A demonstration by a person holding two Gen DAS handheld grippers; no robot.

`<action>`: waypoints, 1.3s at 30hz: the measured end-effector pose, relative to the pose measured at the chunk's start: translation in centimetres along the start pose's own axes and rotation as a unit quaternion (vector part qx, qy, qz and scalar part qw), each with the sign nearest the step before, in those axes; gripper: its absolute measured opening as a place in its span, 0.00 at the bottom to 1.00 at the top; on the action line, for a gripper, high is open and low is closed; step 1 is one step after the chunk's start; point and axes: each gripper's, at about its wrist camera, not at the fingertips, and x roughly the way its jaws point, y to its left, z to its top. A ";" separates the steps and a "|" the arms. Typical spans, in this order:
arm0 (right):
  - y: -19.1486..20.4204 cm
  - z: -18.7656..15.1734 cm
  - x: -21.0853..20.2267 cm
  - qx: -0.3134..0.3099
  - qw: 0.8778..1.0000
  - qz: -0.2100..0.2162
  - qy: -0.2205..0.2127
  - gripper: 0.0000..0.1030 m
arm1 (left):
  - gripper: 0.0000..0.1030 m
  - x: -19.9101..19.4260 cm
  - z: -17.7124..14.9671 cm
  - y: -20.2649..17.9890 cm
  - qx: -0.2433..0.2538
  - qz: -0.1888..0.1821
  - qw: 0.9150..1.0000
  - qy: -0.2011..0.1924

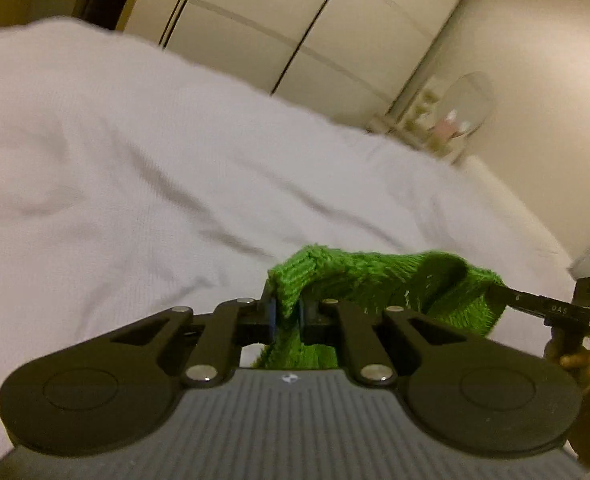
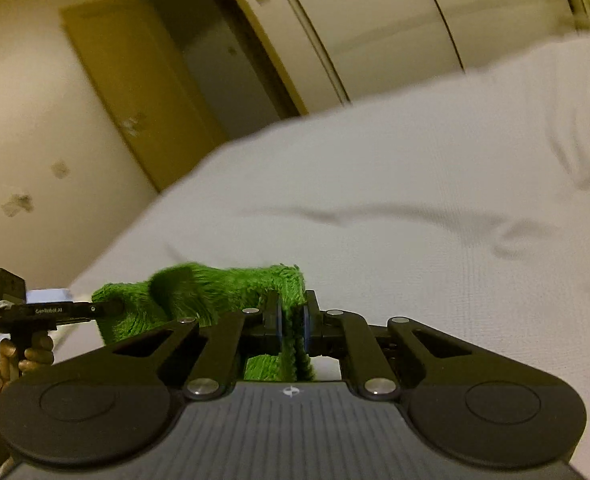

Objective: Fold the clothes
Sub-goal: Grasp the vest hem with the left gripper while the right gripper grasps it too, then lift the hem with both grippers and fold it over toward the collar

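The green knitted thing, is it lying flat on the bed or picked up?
Picked up. The green knitted thing hangs bunched between the left hand-held gripper and right hand-held gripper, both pinching it above the white bed.

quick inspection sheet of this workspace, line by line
surface: bed with white cover, wrinkled
job's things: green knit garment, held up between both grippers
clutter: small items on a blurred shelf
grippers: left gripper shut on one end of the knit; right gripper shut on the other end
cables: thin cords beside the right hand
surroundings: pale wardrobe doors, open doorway
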 end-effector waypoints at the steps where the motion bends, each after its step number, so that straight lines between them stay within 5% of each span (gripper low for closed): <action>1: 1.3 -0.6 -2.3 -0.013 1.000 0.009 -0.011 0.09 | 0.07 -2.4 -0.8 -1.0 0.007 -0.006 1.000 -0.003; 4: 5.6 -4.1 -9.8 -0.058 0.998 0.027 -0.030 0.09 | 0.08 -9.3 -4.5 -4.0 0.011 -0.015 1.000 -0.006; 8: 11.8 -12.5 -17.9 -0.161 0.987 -0.007 0.013 0.12 | 0.14 -16.6 -12.5 -7.8 0.044 0.046 0.998 0.019; 10: 14.3 -17.5 -20.0 -0.213 0.973 -0.059 0.071 0.24 | 0.17 -18.4 -17.4 -9.0 0.064 0.099 0.991 0.056; 13: 15.9 -23.9 -21.8 -0.230 0.955 -0.122 0.144 0.28 | 0.17 -19.8 -22.7 -10.3 0.077 0.150 0.980 0.104; 16: 17.0 -25.5 -22.5 -0.233 0.952 -0.135 0.143 0.40 | 0.27 -20.3 -24.5 -13.3 0.157 0.195 0.963 0.099; 20: 19.0 -24.9 -22.3 -0.276 0.944 -0.149 0.101 0.59 | 0.40 -18.3 -24.6 -17.4 0.316 0.221 0.920 0.074; 23: 20.5 -24.6 -19.3 -0.361 0.912 -0.171 0.088 0.60 | 0.41 -15.2 -24.3 -17.9 0.404 0.220 0.884 0.083; 27: 21.0 -26.0 -14.6 -0.477 0.851 -0.185 0.119 0.58 | 0.41 -11.9 -25.0 -16.9 0.505 0.228 0.826 0.104; 29: 20.8 -26.5 -13.3 -0.506 0.833 -0.181 0.130 0.58 | 0.43 -10.8 -25.5 -16.1 0.546 0.234 0.797 0.107; 32: 20.7 -26.7 -11.9 -0.535 0.817 -0.173 0.129 0.57 | 0.44 -10.0 -25.8 -15.3 0.583 0.230 0.772 0.107; 33: 20.6 -26.6 -11.5 -0.542 0.813 -0.173 0.128 0.52 | 0.37 -9.6 -25.9 -15.2 0.594 0.228 0.764 0.108; 34: 20.6 -26.6 -11.1 -0.548 0.807 -0.179 0.127 0.36 | 0.18 -9.1 -25.9 -15.1 0.602 0.222 0.758 0.113; 36: 20.5 -26.5 -10.5 -0.560 0.795 -0.196 0.126 0.07 | 0.11 -9.4 -25.9 -15.5 0.605 0.226 0.758 0.093; 37: 20.5 -26.4 -10.4 -0.563 0.791 -0.204 0.122 0.06 | 0.10 -9.7 -25.9 -15.7 0.604 0.228 0.759 0.082; 39: 20.8 -25.6 -11.3 -0.553 0.798 -0.219 0.099 0.06 | 0.10 -11.4 -25.4 -16.2 0.577 0.231 0.782 0.052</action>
